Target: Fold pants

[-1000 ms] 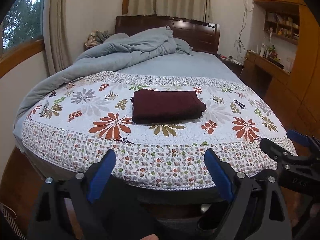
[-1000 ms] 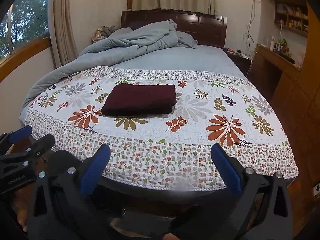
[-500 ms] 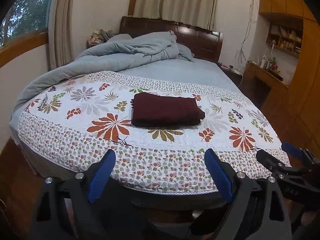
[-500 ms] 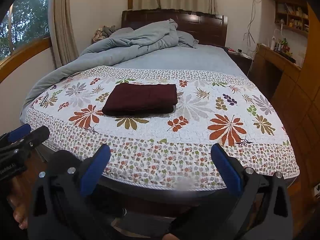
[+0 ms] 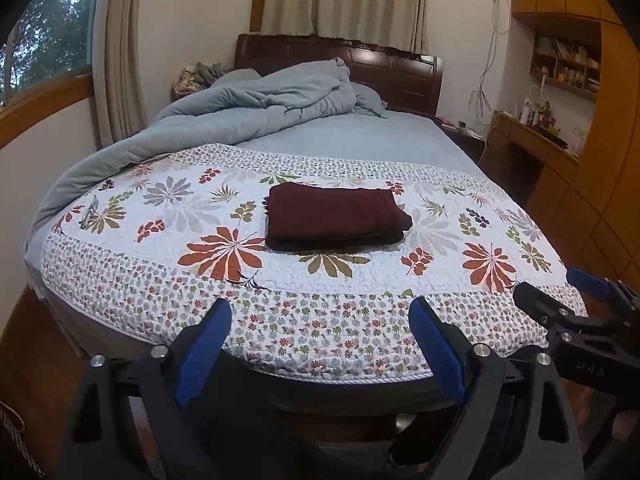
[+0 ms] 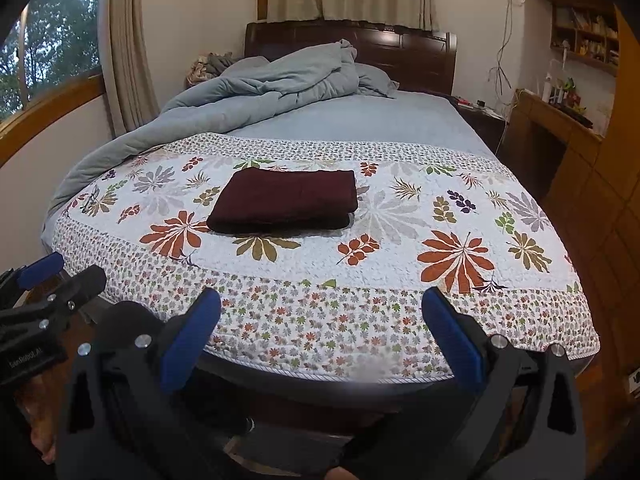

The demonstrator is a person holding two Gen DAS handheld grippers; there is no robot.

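Dark maroon pants [image 5: 334, 216] [image 6: 284, 200] lie folded into a neat rectangular stack on the floral quilt [image 5: 168, 236] [image 6: 432, 248] at the foot of the bed. My left gripper [image 5: 320, 328] is open and empty, held off the bed's near edge, well short of the pants. My right gripper [image 6: 320, 316] is also open and empty, off the same edge. Each gripper shows in the other's view: the right gripper [image 5: 576, 300] at the far right, the left gripper [image 6: 60, 276] at the far left.
A rumpled grey-blue duvet [image 5: 256, 108] is heaped at the head of the bed by the dark headboard [image 6: 400, 52]. A wooden desk [image 5: 532, 140] and shelves stand to the right, a curtained window [image 6: 52, 48] to the left. Wooden floor surrounds the bed.
Both grippers stayed open and drew slightly back and up from the bed edge. The pants have not moved.
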